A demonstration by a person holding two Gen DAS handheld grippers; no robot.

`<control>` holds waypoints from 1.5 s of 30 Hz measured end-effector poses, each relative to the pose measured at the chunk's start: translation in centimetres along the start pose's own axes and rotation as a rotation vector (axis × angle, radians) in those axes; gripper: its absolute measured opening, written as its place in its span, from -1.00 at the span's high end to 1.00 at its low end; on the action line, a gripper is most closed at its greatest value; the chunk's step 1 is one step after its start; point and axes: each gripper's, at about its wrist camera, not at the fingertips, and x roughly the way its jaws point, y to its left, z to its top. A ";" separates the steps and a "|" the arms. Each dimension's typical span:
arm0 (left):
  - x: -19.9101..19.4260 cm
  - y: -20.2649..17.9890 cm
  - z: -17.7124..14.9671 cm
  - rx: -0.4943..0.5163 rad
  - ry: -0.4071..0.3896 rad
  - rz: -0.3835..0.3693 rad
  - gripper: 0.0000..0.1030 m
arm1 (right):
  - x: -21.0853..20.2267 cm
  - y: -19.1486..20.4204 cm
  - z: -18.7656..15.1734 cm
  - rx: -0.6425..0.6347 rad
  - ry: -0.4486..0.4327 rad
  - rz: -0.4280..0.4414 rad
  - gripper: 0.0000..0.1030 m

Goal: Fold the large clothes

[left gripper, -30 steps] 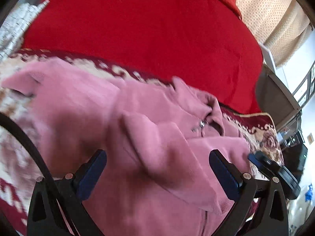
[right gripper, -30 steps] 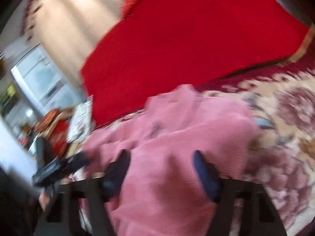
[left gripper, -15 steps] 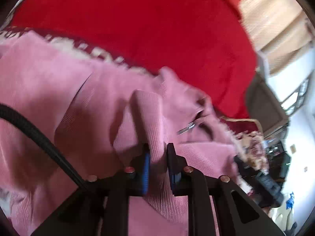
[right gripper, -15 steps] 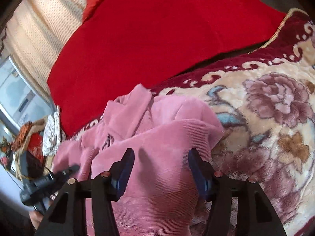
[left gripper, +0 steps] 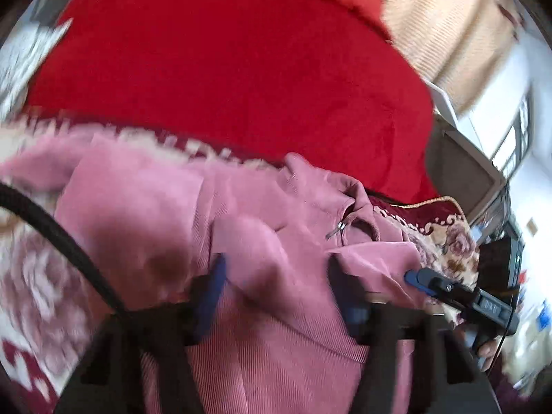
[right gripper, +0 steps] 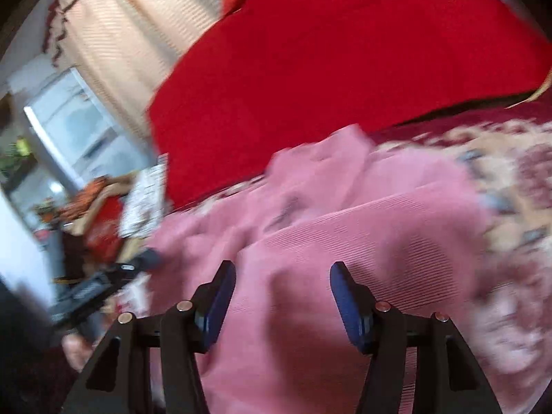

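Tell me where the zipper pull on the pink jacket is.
In the left wrist view the zipper pull hangs at the pink jacket collar, right of centre, just below the red blanket.

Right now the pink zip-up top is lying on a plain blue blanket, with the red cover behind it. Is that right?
Not quite. The pink zip-up top lies on a floral blanket in cream and maroon, not a plain blue one; the right wrist view shows its flowers. The red cover is indeed behind it.
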 end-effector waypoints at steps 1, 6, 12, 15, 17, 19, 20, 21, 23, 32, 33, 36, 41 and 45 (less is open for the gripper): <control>-0.2 0.4 0.0 -0.019 0.005 -0.001 -0.24 | 0.6 0.6 -0.1 0.011 0.022 0.052 -0.18; -1.9 3.3 0.7 -0.104 -0.051 0.131 -0.24 | 5.0 3.1 -0.3 0.069 0.152 0.172 -0.18; -3.3 5.8 0.9 -0.101 -0.079 0.414 -0.24 | 9.5 4.5 0.3 0.152 0.180 0.171 -0.19; -4.7 7.7 1.1 -0.159 -0.113 0.460 -0.24 | 10.2 7.0 0.0 0.134 0.248 0.365 -0.19; -5.7 8.5 1.1 -0.188 -0.137 0.456 -0.24 | 9.6 9.1 -0.4 0.093 0.292 0.502 -0.19; -6.2 8.7 0.9 -0.193 -0.148 0.462 -0.24 | 8.2 11.1 -1.1 0.010 0.326 0.559 -0.19; -6.4 8.6 0.8 -0.189 -0.148 0.455 -0.24 | 7.7 11.5 -1.3 -0.022 0.327 0.543 -0.19; -6.4 8.3 0.7 -0.181 -0.142 0.437 -0.24 | 7.0 11.5 -1.6 -0.059 0.318 0.479 -0.19; -6.1 7.5 0.7 -0.169 -0.132 0.389 -0.24 | 6.0 10.6 -1.7 -0.107 0.286 0.307 -0.19; -1.4 2.8 -0.6 -0.063 0.026 0.312 -0.24 | -0.1 2.4 -0.3 -0.090 0.046 -0.175 0.10; -0.3 2.7 -1.1 -0.048 0.071 0.356 -0.24 | 0.2 1.9 -0.3 -0.082 0.055 -0.192 0.10; 1.5 2.5 -1.5 0.003 0.137 0.467 -0.24 | 2.2 -0.3 -1.1 -0.043 0.148 -0.243 0.12; -2.6 4.8 -0.1 -0.151 0.000 0.343 -0.25 | 0.4 0.4 -0.7 -0.064 0.090 -0.167 0.07; -5.4 8.9 1.5 -0.355 -0.147 0.362 -0.59 | -0.5 0.0 -0.2 -0.017 0.009 -0.106 -0.23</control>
